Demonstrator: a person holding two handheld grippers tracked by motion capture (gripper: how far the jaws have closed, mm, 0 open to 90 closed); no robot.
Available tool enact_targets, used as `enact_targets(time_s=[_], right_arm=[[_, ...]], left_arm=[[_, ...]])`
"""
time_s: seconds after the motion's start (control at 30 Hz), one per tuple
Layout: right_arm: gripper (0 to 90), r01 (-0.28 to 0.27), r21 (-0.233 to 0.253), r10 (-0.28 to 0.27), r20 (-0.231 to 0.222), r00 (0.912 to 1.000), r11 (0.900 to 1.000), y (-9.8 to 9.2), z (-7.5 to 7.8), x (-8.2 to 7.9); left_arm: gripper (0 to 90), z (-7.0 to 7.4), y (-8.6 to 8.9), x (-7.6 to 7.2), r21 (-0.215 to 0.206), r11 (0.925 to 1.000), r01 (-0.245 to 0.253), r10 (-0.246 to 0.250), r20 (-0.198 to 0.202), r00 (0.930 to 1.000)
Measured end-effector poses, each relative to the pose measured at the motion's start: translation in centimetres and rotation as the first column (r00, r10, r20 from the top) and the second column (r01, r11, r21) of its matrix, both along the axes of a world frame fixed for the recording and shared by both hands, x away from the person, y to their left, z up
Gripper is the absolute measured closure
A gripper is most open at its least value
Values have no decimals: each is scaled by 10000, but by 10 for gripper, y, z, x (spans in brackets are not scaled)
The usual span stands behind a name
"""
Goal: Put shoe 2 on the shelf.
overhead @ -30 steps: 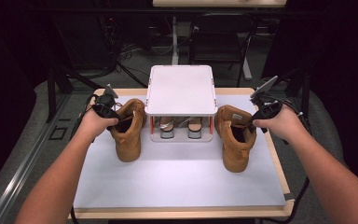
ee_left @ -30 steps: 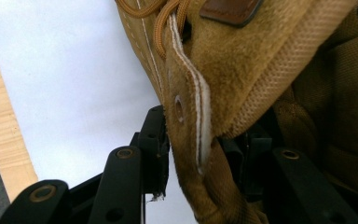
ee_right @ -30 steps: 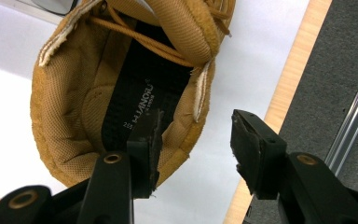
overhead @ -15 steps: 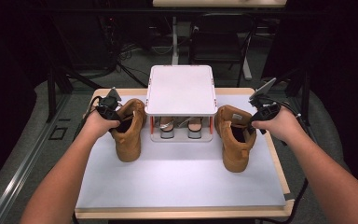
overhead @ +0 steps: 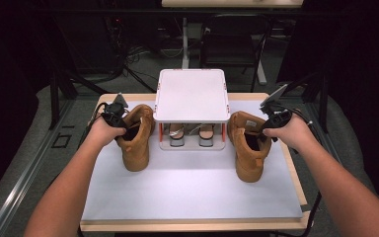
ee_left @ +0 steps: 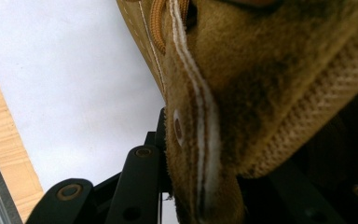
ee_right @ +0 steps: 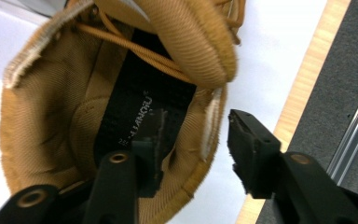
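Note:
Two tan suede boots stand on a white mat, toes toward me. My left gripper is at the collar of the left boot. In the left gripper view the gripper is shut on that collar, one jaw outside and one inside the boot. My right gripper sits at the collar of the right boot. In the right gripper view the gripper is open and straddles the collar rim, with one pad inside the boot and a gap at the outer pad.
A white two-level rack stands between the boots at the back, with a pair of shoes on its lower level. The wooden table edge borders the mat. Dark floor and table legs lie beyond.
Both hands have sunk slightly toward the boot collars. The boots and the rack stay where they were.

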State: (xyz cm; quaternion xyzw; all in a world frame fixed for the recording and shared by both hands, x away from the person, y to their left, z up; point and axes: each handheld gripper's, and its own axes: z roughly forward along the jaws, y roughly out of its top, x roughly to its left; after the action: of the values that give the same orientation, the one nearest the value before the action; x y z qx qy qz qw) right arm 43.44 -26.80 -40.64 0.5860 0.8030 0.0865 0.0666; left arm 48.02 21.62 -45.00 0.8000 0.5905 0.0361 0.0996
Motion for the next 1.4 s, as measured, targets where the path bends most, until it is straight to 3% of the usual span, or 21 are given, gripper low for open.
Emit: enact_targets(time_s=[0.1, 0.33, 0.57, 0.63, 0.8, 0.9, 0.93, 1.03, 1.1, 1.2, 1.4], right_arm=[[605, -290, -90, 289, -142, 9995, 9995, 1, -6, 1], [603, -117, -36, 117, 91, 9999, 9999, 1, -15, 4], [602, -61, -100, 59, -210, 9998, 9999, -2, -27, 9], [604, 141, 30, -141, -12, 9999, 9999, -1, -31, 9], [629, 100, -80, -101, -174, 9998, 9999, 1, -37, 10], [645, 54, -64, -57, -383, 9993, 10000, 0, -36, 10], [647, 263, 30, -262, -197, 9995, 9997, 0, -38, 9], [658, 236, 1, -236, -425, 9988, 9997, -1, -38, 10], [667, 501, 103, -496, -430, 9978, 9987, -1, -40, 10], [693, 364, -30, -365, -736, 9966, 9993, -1, -39, 11], [728, 434, -52, -436, -842, 9955, 9990, 1, -41, 12]], left_arm=[[733, 0, 0, 0, 10, 10000, 31, -31, -27, 10000], [732, -1, 1, 1, -83, 10000, -11, 11, -84, 10000], [732, -2, 2, 1, -152, 9999, -45, 44, -103, 9999], [732, -2, 3, 1, -182, 9998, -46, 43, -128, 9999], [732, -2, 3, 2, -195, 9998, -38, 35, -161, 9999], [731, -2, 3, 2, -206, 9998, -45, 41, -187, 9998], [730, -2, 3, 2, -207, 9998, -47, 43, -194, 9998], [730, -2, 3, 2, -195, 9998, -52, 48, -219, 9997], [730, -2, 3, 2, -178, 9998, -3, -1, -260, 9997], [730, -3, 3, 3, -183, 9998, -16, 11, -276, 9996], [733, -4, 4, 3, -269, 9996, -122, 112, -364, 9993]])
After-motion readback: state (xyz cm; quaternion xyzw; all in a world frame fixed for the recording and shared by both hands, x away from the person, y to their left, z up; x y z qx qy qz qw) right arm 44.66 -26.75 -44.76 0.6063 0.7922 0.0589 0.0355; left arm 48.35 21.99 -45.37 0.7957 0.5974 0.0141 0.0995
